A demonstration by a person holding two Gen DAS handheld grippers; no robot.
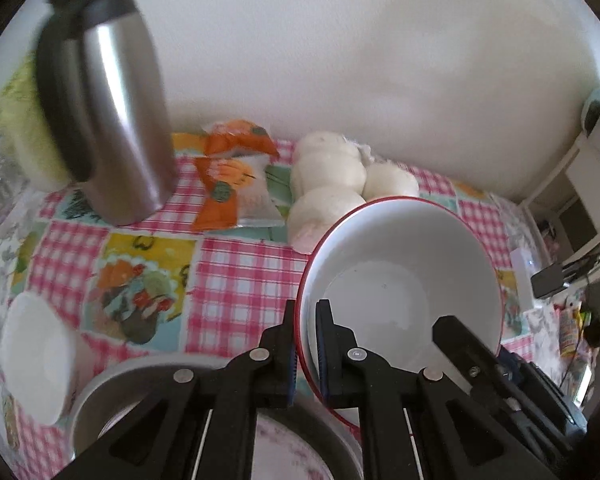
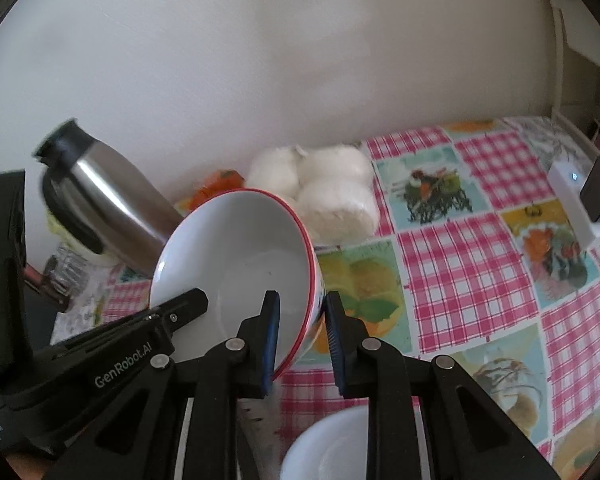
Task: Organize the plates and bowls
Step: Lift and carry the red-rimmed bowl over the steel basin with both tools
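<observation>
A white bowl with a red rim (image 1: 404, 280) is held tilted above the table. My left gripper (image 1: 306, 340) is shut on its left rim, one finger inside and one outside. In the right wrist view the same bowl (image 2: 240, 248) has my right gripper (image 2: 300, 336) astride its right rim, jaws a little apart with a gap on the outer side. A small white bowl (image 1: 36, 356) sits at the left, also low in the right wrist view (image 2: 324, 448). A grey-rimmed plate (image 1: 112, 392) lies under my left gripper.
A steel thermos jug (image 1: 108, 120) stands at the back left. Orange snack packets (image 1: 236, 184) and a bag of white buns (image 1: 332, 176) lie against the wall. A white box (image 2: 572, 200) sits at the table's right edge. The checked tablecloth (image 2: 468, 264) covers the table.
</observation>
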